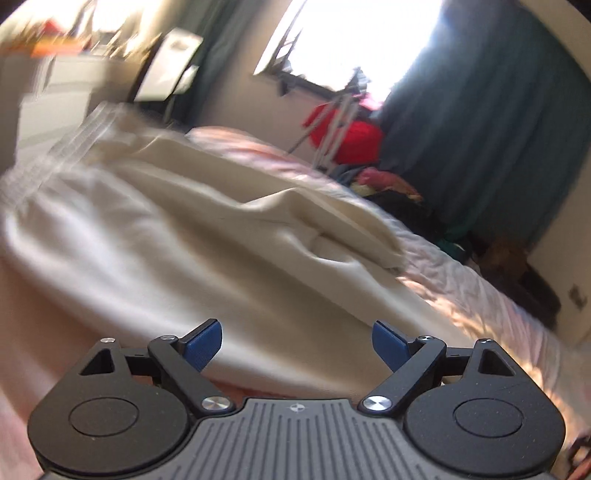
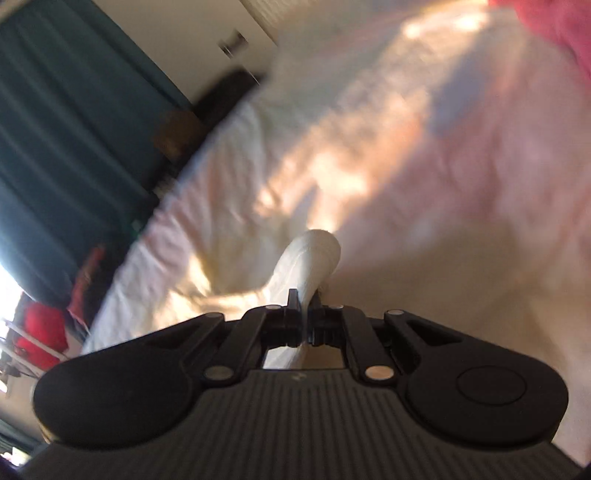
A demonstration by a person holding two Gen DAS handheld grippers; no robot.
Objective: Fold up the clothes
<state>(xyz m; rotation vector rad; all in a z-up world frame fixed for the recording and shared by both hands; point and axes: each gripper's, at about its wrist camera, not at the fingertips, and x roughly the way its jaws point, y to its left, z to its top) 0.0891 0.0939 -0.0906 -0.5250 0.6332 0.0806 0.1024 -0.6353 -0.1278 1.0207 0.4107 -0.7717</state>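
A cream garment (image 1: 177, 236) lies spread and rumpled on the pale pink bed (image 1: 491, 310), with a folded-over flap toward the right. My left gripper (image 1: 297, 345) is open, its blue pads (image 1: 205, 345) apart, hovering just over the garment's near edge and holding nothing. In the right wrist view my right gripper (image 2: 304, 314) is shut on a bunched fold of the cream garment (image 2: 314, 258), which sticks out past the jaws above the bed (image 2: 229, 177). Both views are motion-blurred.
Teal curtains (image 1: 491, 122) and a bright window (image 1: 362, 40) stand behind the bed. A red pile with a metal stand (image 1: 347, 136) and heaped clothes (image 1: 391, 184) lie beside the bed. White furniture (image 1: 55, 96) is at the far left. A red cloth (image 2: 554, 33) lies on the bed.
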